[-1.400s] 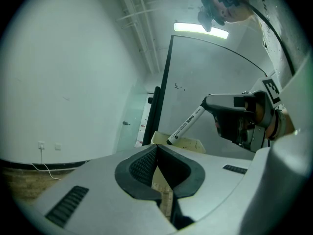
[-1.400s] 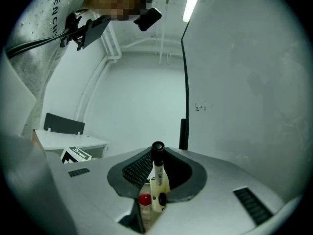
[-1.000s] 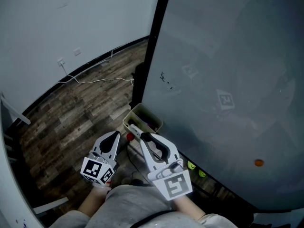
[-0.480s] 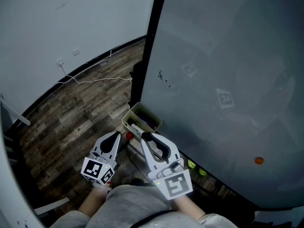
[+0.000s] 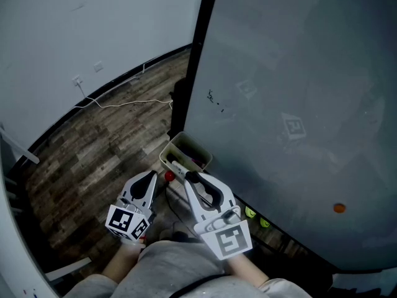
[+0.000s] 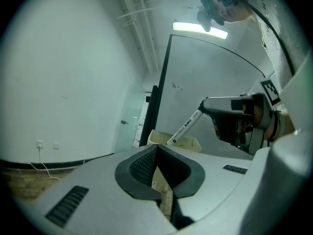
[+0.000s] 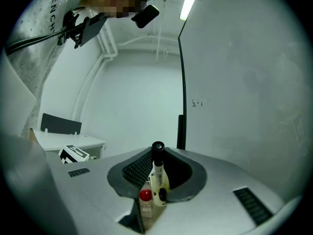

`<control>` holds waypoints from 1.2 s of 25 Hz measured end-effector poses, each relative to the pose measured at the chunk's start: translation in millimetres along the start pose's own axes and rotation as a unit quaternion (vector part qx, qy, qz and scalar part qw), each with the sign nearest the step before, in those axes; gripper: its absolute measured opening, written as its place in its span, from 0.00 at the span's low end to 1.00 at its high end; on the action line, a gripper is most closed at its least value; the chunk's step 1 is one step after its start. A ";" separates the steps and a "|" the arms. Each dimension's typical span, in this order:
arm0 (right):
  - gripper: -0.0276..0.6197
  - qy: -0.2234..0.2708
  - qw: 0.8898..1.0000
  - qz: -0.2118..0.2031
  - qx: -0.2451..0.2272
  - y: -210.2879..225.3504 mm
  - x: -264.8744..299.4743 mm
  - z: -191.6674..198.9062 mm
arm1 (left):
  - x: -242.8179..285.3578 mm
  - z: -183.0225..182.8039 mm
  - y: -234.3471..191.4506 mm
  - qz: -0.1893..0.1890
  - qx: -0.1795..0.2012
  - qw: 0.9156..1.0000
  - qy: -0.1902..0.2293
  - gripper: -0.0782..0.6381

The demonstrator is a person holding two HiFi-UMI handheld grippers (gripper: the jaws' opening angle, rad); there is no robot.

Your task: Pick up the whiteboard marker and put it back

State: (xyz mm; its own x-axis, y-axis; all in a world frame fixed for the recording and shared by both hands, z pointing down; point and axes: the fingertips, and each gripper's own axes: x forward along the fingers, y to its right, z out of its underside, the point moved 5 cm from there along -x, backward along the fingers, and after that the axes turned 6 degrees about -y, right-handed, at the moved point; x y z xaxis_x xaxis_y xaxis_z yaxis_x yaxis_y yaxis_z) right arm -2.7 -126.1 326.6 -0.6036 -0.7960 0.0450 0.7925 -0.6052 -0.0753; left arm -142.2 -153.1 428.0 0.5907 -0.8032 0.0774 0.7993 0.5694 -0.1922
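Pretty much nothing moves from a second ago: the right gripper (image 5: 188, 177) stays clenched on the whiteboard marker (image 5: 177, 169), with its tip right by the tray (image 5: 200, 149), so I'd guess the put-back is close. The left gripper (image 5: 151, 176) is closed and empty. The left gripper view shows the marker side-on against the tray, while the right gripper view shows it foreshortened, with no tray in sight.

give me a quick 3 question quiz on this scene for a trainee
1. True or false: the left gripper holds the marker.
2. The marker's tip points at: A the tray, B the wall socket, C the ceiling.
3. What colour is the dot low on the board?
Key: 1 false, the right gripper holds it; 2 A; 3 orange.
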 end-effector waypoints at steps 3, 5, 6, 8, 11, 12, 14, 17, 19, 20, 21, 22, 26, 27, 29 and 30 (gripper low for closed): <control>0.16 -0.002 1.000 0.000 0.001 0.1 0.4 0.6 | -1.0 0.9 -3.0 -0.003 -0.005 1.000 0.004 0.13; 0.16 -0.003 1.000 0.001 0.000 0.6 1.1 1.1 | -0.6 0.7 -4.0 -0.004 -0.007 1.000 0.003 0.13; 0.16 -0.003 1.000 0.001 -0.001 0.7 1.5 1.3 | -0.5 0.4 -4.1 -0.005 -0.008 1.000 0.002 0.13; 0.16 -0.005 1.000 0.001 0.000 0.5 1.8 1.9 | -0.6 0.3 -4.0 -0.004 -0.009 1.000 0.003 0.13; 0.16 -0.009 1.000 0.001 -0.001 0.9 2.0 3.4 | -0.2 -2.0 -2.8 -0.005 -0.012 1.000 0.001 0.13; 0.16 -0.011 1.000 0.001 -0.001 1.3 2.2 4.3 | 0.1 -2.1 -2.6 -0.006 -0.013 1.000 0.000 0.13; 0.16 -0.012 1.000 0.001 0.000 2.4 2.6 6.2 | 1.0 -1.2 -2.4 -0.006 -0.014 1.000 -0.001 0.13; 0.16 -0.018 1.000 0.003 0.003 4.0 2.1 10.4 | 1.8 3.0 -2.0 -0.004 -0.019 1.000 -0.001 0.13; 0.16 -0.020 1.000 0.004 0.005 5.1 2.1 13.5 | 2.4 5.3 -0.9 -0.004 -0.021 1.000 -0.006 0.13; 0.16 -0.021 1.000 0.005 0.005 5.9 2.3 15.4 | 2.7 6.7 0.0 -0.004 -0.022 1.000 -0.009 0.13; 0.16 -0.022 1.000 0.006 0.006 6.8 2.5 17.9 | 3.2 9.0 1.0 -0.003 -0.022 1.000 -0.012 0.13; 0.16 -0.023 1.000 0.007 0.007 7.9 2.9 20.9 | 4.0 12.0 2.1 -0.002 -0.023 1.000 -0.015 0.13; 0.16 -0.027 1.000 0.012 0.002 9.8 4.1 29.4 | 6.1 22.0 8.5 0.005 -0.027 0.999 -0.034 0.13; 0.16 -0.030 0.999 0.013 -0.001 9.7 4.1 30.7 | 6.2 25.0 10.6 0.008 -0.027 0.999 -0.038 0.13; 0.16 -0.033 0.999 0.016 -0.002 10.2 4.0 33.0 | 7.6 32.1 15.5 0.015 -0.029 0.998 -0.047 0.13; 0.16 -0.033 0.999 0.019 -0.001 10.8 4.0 34.1 | 8.7 35.5 18.4 0.018 -0.031 0.998 -0.053 0.13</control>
State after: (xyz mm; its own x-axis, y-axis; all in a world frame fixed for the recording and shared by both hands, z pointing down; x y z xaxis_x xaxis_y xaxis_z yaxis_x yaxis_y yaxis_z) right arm 6.4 -136.2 359.9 -0.5665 -0.8169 0.1084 0.8140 -0.5752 -0.0804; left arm -118.4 -143.3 459.8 0.6295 -0.7579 0.1712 0.7713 0.5829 -0.2557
